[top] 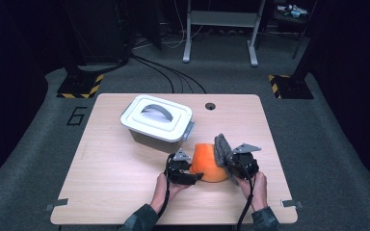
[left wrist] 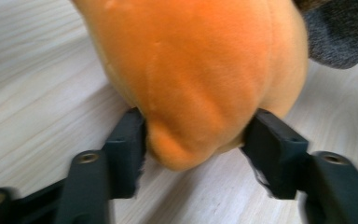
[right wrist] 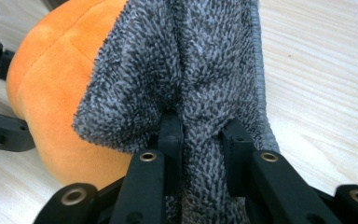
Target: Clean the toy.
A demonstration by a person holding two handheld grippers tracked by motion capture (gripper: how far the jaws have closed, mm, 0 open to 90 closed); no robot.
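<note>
Reaching in from the near edge of a light wooden table [top: 125,192], a person's two forearms in dark green sleeves angle inward, each hand wrapped around a black two-jaw gripper near the middle of the near half. The left gripper [left wrist: 193,135] points toward the right side of the table, and its jaws are pressed against both sides of a bulge at the end of an orange plush cushion [top: 207,163], clamping it. In the left gripper view the soft fabric swells out between the jaws, with shallow creases running up its smooth rounded body, and its lower end sits just above the wood. The right gripper [right wrist: 200,133] faces the left one from the cushion's other side and is clenched on a fold of grey microfibre cloth [top: 220,148]. In the right gripper view the shaggy cloth [right wrist: 191,70], with a stitched hem along one side, rises upright from the jaws and lies against the orange cushion [right wrist: 46,93], with the left gripper's black parts visible beyond it. A white plastic storage box [top: 156,122] with a grey handle on its closed lid stands toward the far left of the table, near the cushion but apart from it. Bare wood lies open along the left side and the near left corner, and a narrower strip runs by the right edge. A small round hole [top: 210,106] sits near the far edge.
</note>
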